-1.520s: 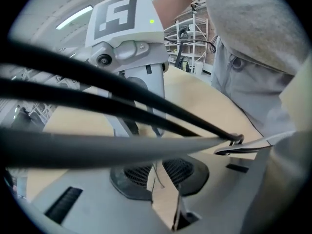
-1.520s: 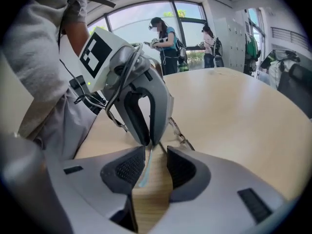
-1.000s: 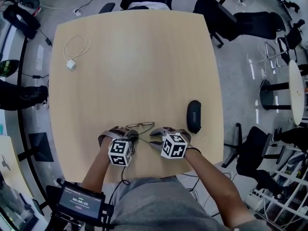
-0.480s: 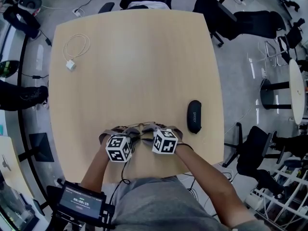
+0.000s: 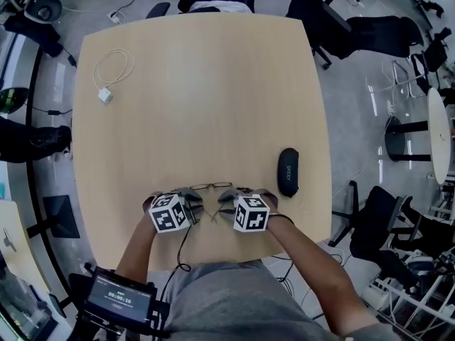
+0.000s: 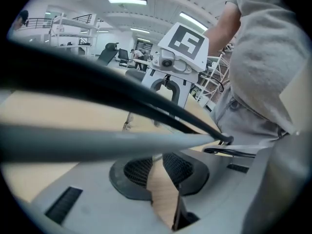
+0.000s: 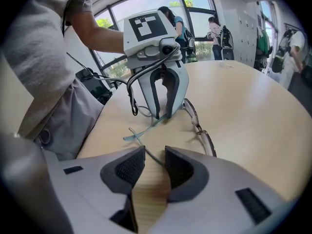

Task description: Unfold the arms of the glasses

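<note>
Left claw: our left gripper (image 6: 157, 161) clamps one arm of the thin wire-rimmed glasses (image 7: 204, 138).
Right claw: our right gripper (image 7: 155, 165) has its jaws apart around the other arm.

Black case (image 5: 286, 171) — teal-tipped glasses (image 7: 198, 126)

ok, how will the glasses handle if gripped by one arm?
Probably light and springy: the glasses have a thin wire frame, so a pinched arm would likely flex rather than move the frame cleanly. They may well slide on the smooth table if pushed. The thin arms look easy to bend, so pinch gently.
</note>
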`<move>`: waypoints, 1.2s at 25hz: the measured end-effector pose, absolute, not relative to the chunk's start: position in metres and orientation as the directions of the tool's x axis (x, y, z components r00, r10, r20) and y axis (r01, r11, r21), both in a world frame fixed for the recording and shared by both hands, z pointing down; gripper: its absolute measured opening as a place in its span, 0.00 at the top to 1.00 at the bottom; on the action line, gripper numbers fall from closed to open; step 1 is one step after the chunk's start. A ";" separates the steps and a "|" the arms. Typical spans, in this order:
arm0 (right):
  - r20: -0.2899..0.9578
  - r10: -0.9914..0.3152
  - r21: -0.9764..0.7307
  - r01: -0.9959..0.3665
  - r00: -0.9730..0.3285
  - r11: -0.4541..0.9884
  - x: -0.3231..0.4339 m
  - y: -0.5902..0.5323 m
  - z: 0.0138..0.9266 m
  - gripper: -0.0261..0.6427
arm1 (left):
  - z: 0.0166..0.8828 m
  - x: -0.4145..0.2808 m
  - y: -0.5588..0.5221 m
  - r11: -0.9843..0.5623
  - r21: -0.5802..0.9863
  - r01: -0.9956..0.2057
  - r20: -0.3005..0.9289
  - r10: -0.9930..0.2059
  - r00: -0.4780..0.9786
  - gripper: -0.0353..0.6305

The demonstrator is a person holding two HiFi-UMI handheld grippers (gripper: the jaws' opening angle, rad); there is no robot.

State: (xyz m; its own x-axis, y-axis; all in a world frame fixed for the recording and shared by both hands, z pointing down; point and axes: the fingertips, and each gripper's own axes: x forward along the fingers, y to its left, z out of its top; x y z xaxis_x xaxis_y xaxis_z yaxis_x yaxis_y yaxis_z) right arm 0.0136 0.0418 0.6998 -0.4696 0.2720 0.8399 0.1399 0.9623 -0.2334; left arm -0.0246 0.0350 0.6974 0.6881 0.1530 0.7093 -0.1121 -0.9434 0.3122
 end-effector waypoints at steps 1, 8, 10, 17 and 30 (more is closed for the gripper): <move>0.843 0.271 -0.234 0.138 -0.464 0.962 0.017 0.043 0.700 0.77 | 0.698 -0.025 0.035 -0.945 0.308 -0.110 0.714 0.153 0.684 0.88; 0.870 0.257 -0.236 0.103 -0.422 0.966 0.037 0.050 0.702 0.77 | 0.706 -0.028 0.037 -0.956 0.275 -0.100 0.751 0.149 0.643 0.88; 0.876 0.252 -0.235 0.094 -0.410 0.968 0.042 0.051 0.702 0.77 | 0.707 -0.028 0.036 -0.958 0.268 -0.105 0.757 0.142 0.638 0.88; 0.889 0.220 -0.233 0.017 -0.402 0.972 0.059 0.048 0.703 0.77 | 0.710 -0.031 0.031 -0.953 0.259 -0.156 0.756 0.100 0.646 0.88; 0.877 0.129 -0.198 -0.103 -0.463 0.975 0.065 0.043 0.686 0.77 | 0.699 -0.028 0.040 -0.966 0.208 -0.154 0.749 0.055 0.661 0.88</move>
State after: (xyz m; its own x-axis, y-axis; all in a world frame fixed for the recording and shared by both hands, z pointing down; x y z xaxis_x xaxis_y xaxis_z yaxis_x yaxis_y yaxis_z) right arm 0.0650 0.0427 0.6859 -0.4628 0.1290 0.8770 -0.1029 0.9748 -0.1977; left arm -0.0284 0.0397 0.6987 0.6608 0.0554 0.7485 -0.1543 -0.9659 0.2077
